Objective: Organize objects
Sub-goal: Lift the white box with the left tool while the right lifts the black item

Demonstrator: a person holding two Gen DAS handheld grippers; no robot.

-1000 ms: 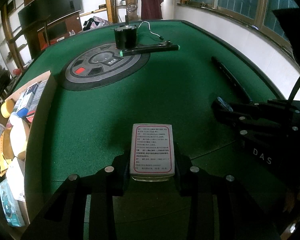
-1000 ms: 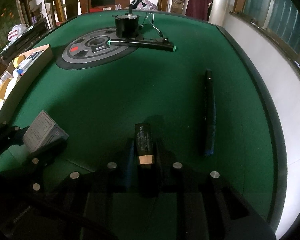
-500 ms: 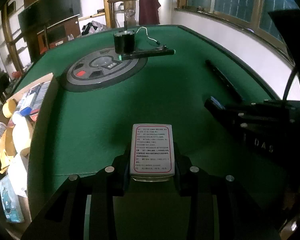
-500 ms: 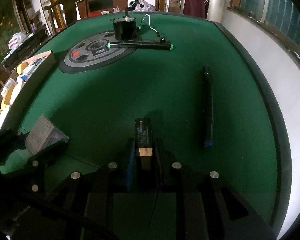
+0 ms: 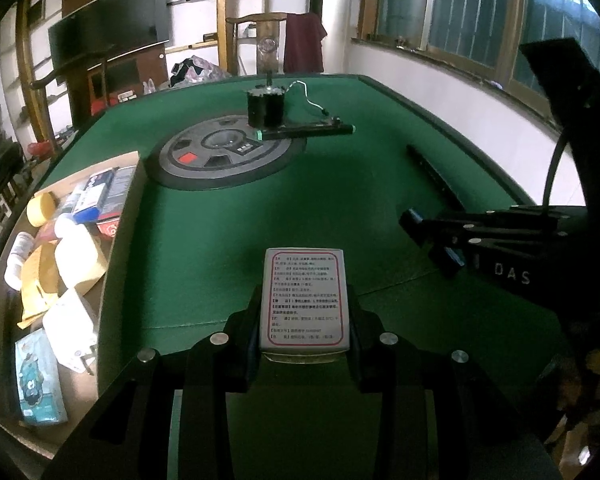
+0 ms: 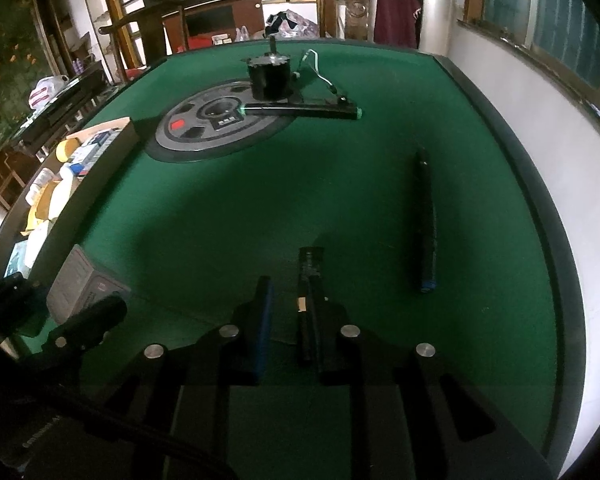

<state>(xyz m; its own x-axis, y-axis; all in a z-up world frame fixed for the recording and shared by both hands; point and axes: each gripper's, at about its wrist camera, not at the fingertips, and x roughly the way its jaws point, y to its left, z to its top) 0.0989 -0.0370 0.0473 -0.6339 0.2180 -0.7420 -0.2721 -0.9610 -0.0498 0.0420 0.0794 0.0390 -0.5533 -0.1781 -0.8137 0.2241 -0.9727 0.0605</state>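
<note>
left hand-held gripper (image 5: 304, 320) tight on white printed box (image 5: 303, 304), right hand-held gripper (image 6: 288, 300) with slim black bar (image 6: 310, 276) against one finger, jaws apart

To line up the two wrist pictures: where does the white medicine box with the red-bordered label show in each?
Left wrist: the white box sits bottom centre, clamped in the left gripper.
Right wrist: the same box is at the lower left edge, seen from its side.
Shared landmark: the round grey panel set in the green table.

A slim dark bar (image 6: 310, 264) lies against one finger of the right gripper (image 6: 290, 292).
</note>
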